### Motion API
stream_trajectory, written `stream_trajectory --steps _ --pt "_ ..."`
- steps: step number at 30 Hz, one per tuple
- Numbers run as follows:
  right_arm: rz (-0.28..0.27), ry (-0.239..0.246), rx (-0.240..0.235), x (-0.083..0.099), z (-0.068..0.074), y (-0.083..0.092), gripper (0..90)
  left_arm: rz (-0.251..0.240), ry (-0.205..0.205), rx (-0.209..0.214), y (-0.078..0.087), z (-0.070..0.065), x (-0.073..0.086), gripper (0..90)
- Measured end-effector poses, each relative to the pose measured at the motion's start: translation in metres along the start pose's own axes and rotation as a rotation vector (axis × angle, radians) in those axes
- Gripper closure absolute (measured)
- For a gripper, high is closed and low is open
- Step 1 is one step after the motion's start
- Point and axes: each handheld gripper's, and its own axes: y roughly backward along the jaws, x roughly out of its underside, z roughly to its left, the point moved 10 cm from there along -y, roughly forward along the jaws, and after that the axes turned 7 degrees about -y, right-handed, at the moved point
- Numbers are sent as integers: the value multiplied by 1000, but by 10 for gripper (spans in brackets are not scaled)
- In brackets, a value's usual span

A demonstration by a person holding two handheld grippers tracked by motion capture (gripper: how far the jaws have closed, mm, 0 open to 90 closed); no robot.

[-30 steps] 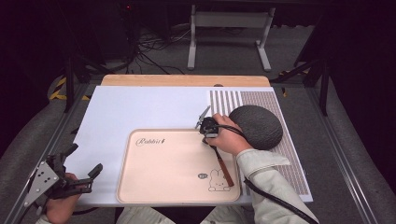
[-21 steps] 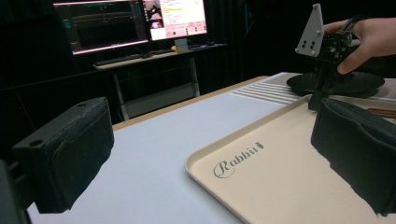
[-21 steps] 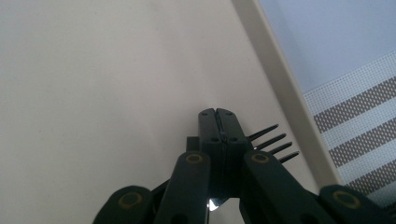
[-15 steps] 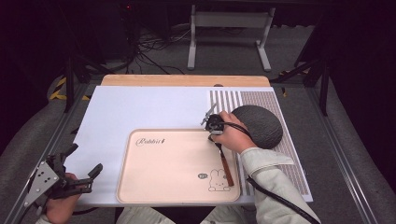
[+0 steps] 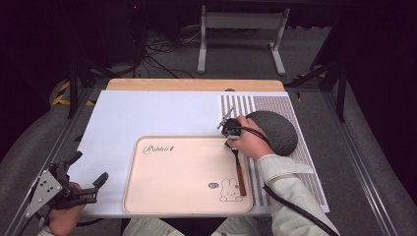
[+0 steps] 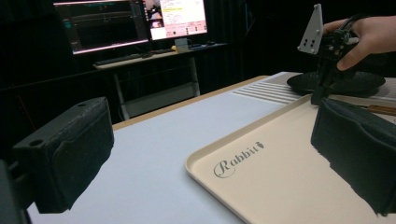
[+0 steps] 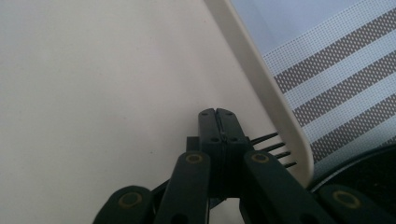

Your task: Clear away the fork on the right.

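**Fork gripped at tray's right edge, left gripper idle & open**

High view: the right gripper (image 5: 229, 129) sits at the top right corner of the beige tray (image 5: 167, 172), w/ the person's right hand (image 5: 248, 142) wrapped round it. A fork (image 5: 239, 169) w/ a brown handle runs from under that hand toward the person, lying along the tray's right edge, just above the rabbit drawing (image 5: 229, 190). Beside the hand, to the right, a dark round plate (image 5: 275, 130) rests on the striped placemat (image 5: 290, 162). Tray lies on a white sheet (image 5: 147, 113) over the table. The left gripper (image 5: 74, 184) is held at the table's near left corner, well apart from the tray, jaws spread w/ nothing between.

Left gripper view: its two black pads (image 6: 70, 149) stand wide apart, empty. Between them the tray (image 6: 280, 177) w/ its "Rabbit" lettering (image 6: 236, 161). Farther off, the right gripper (image 6: 327, 51) points down at the tray's far corner, grey plate on top, hand (image 6: 369, 35) over it; the fork's handle (image 6: 380, 110) shows level behind the right pad, dark plate (image 6: 341, 84) beyond.

Right gripper view: jaws pressed tight together, pointing down over the tray floor (image 7: 93, 93). The fork's tines (image 7: 273, 145) stick out sideways from the closed jaws, reaching toward the tray's raised rim (image 7: 261, 79); so it's clamped on the fork near the head. Past the rim, placemat stripes (image 7: 336, 74) and a slice of the dark plate (image 7: 369, 172).
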Motion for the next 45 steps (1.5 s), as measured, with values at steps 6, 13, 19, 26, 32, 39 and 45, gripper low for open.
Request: stream_trajectory --steps 6,13,19,26,32,39,45 --pt "7 -19 4 3 -3 1 900 -1 1 0 0 0 0 0" --pt "1 -24 4 5 -5 2 900 0 0 -1 0 0 0 1" --pt "-32 -18 -10 1 -1 9 900 0 0 0 0 0 0 0" --pt "-114 11 -35 -5 9 33 900 0 -2 -1 0 0 0 0" --pt "-196 22 -54 -4 15 54 668 1 0 -5 1 0 0 1" --pt "-285 53 -43 5 22 77 427 4 1 -4 1 -1 0 0" --pt "-398 33 -38 17 24 100 262 7 2 -3 1 -2 1 0"
